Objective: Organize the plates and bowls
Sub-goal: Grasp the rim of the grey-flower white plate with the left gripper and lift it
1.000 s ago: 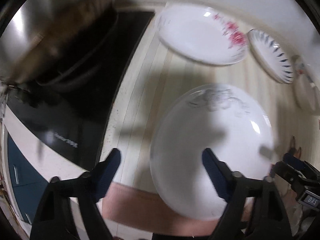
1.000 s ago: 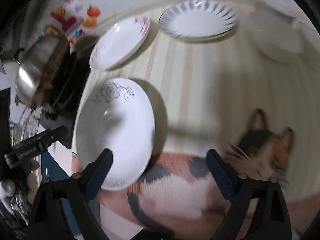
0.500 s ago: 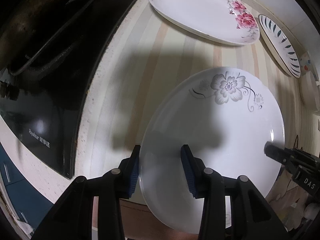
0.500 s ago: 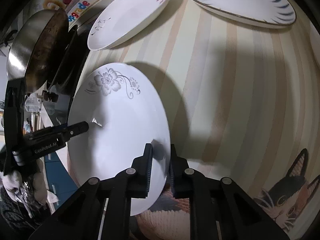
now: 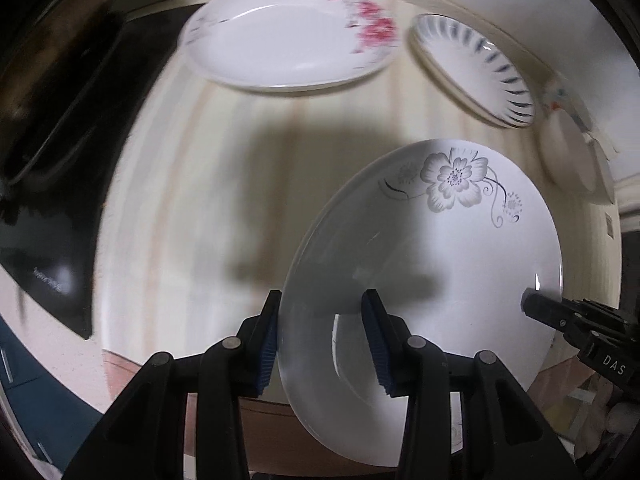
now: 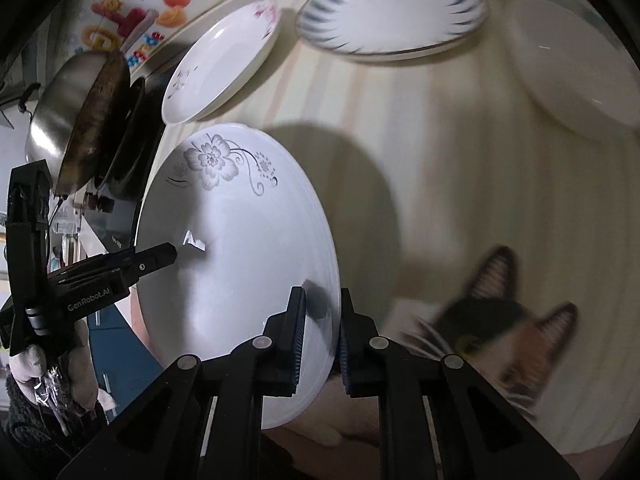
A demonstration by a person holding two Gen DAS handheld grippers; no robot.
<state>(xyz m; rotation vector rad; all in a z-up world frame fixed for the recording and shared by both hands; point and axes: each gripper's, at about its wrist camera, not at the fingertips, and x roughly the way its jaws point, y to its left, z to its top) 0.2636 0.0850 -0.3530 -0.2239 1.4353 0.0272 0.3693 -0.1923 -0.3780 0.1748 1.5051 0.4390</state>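
The cream striped desk (image 6: 460,168) carries everything, with a black glass cooktop (image 5: 60,200) at its left end. The round white plate with a grey flower print (image 5: 432,264) is now lifted off the desk and tilted; half a second ago it was lying flat there, and its shadow on the desk has grown larger. Behind it, the white oval plate with pink blossoms (image 5: 288,40), the white plate with blue radial strokes (image 6: 392,12) and the plain white plate (image 6: 572,72) lie on the desk as before. A steel pan (image 6: 76,112) stands on the cooktop. The left gripper (image 5: 320,344) pinches the left rim of the grey-flower plate between its blue-padded fingers (image 5: 374,344), as it did earlier. The right gripper (image 6: 320,340) still clamps the opposite rim, its fingers (image 6: 296,336) pressed on both faces of the plate.
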